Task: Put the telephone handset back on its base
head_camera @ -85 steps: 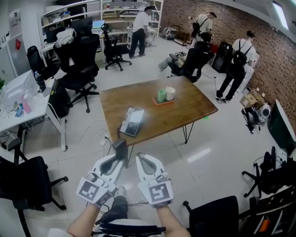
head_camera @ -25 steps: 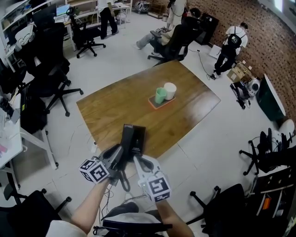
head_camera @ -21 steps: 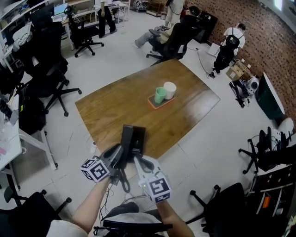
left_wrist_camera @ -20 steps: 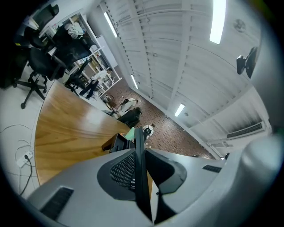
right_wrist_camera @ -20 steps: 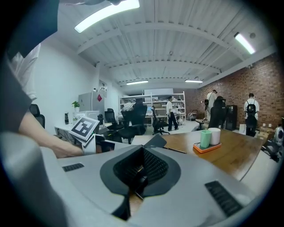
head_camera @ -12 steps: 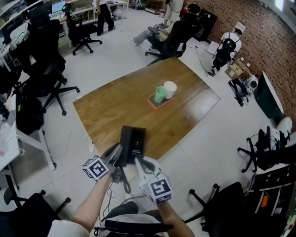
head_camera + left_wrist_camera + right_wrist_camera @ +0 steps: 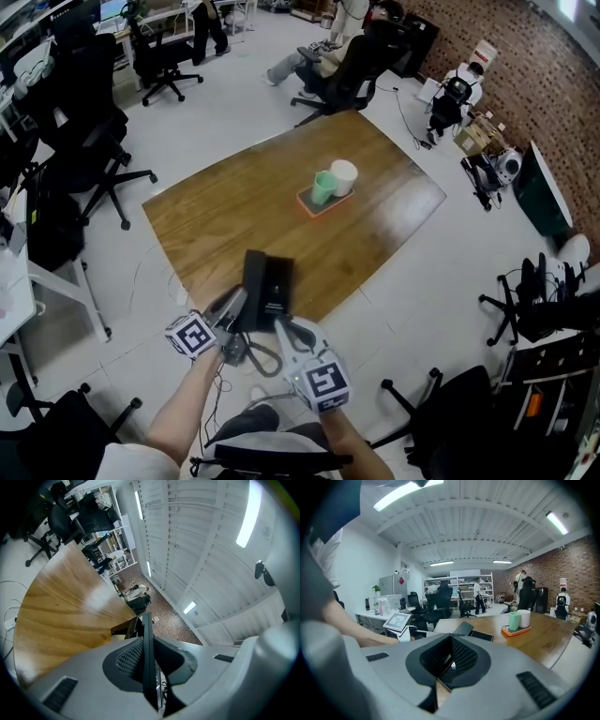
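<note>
Currently, I read the left tool (image 7: 234, 307) as clamped on the black telephone handset (image 7: 253, 278). In the left gripper view the handset stands edge-on as a thin dark slab with both pads pressed against its faces. In the head view the handset lies lengthwise over the left side of the flat black rectangular telephone base (image 7: 279, 292). I cannot tell whether it is seated on the base or held just above it.

The right tool (image 7: 450, 639) sits just on the near side of the base. Its jaws are drawn together at the tips and grip nothing. The base and the handset show beyond them in the right gripper view.

The base rests on the brown wooden worktop (image 7: 234, 206), close to its near edge. A dark cord (image 7: 265, 361) loops on the near side of the base, between the two tools. Well beyond the base, an orange rectangular tray (image 7: 307, 203) carries a green cup (image 7: 322, 187) and a white cup (image 7: 343, 176), which stand side by side and touch.
</note>
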`<action>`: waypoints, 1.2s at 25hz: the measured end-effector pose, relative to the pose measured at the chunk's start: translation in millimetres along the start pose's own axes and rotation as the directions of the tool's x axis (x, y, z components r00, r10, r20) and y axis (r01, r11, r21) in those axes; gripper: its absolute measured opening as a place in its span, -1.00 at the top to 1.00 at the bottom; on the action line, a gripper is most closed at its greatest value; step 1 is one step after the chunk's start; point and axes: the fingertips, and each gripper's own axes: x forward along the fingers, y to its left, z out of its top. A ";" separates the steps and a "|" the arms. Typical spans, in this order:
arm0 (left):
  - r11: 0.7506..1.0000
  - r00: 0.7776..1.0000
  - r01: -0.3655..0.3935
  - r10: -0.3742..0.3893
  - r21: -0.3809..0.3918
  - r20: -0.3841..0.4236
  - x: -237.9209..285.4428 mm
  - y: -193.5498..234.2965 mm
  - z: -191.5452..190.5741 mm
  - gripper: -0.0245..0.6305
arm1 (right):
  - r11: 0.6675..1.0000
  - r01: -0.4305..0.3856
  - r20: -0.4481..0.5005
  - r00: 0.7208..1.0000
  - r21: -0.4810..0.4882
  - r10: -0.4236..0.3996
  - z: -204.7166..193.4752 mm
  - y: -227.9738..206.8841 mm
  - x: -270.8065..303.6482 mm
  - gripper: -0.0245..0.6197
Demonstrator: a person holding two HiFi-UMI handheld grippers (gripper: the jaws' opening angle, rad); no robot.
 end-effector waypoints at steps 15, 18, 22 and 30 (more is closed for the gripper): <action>0.977 0.983 -0.019 0.057 0.210 -0.174 5.4 2.5 -15.3 0.72 | 1.000 -0.021 -0.003 1.000 0.014 0.021 -3.1 8.9 4.6 0.91; 0.955 0.968 -0.013 0.086 0.295 -0.235 7.6 3.8 -16.4 0.70 | 0.999 -0.029 -0.006 1.000 0.018 0.029 -4.9 11.6 5.8 0.91; 0.945 0.952 0.039 0.064 0.326 -0.300 10.5 1.8 -18.1 0.70 | 0.999 -0.033 -0.009 0.999 0.021 0.033 -4.7 15.0 6.3 0.91; 0.954 0.912 0.131 -0.009 0.270 -0.410 15.3 3.5 -20.1 0.68 | 0.999 -0.028 -0.019 0.999 0.021 0.029 -7.7 12.9 4.5 0.91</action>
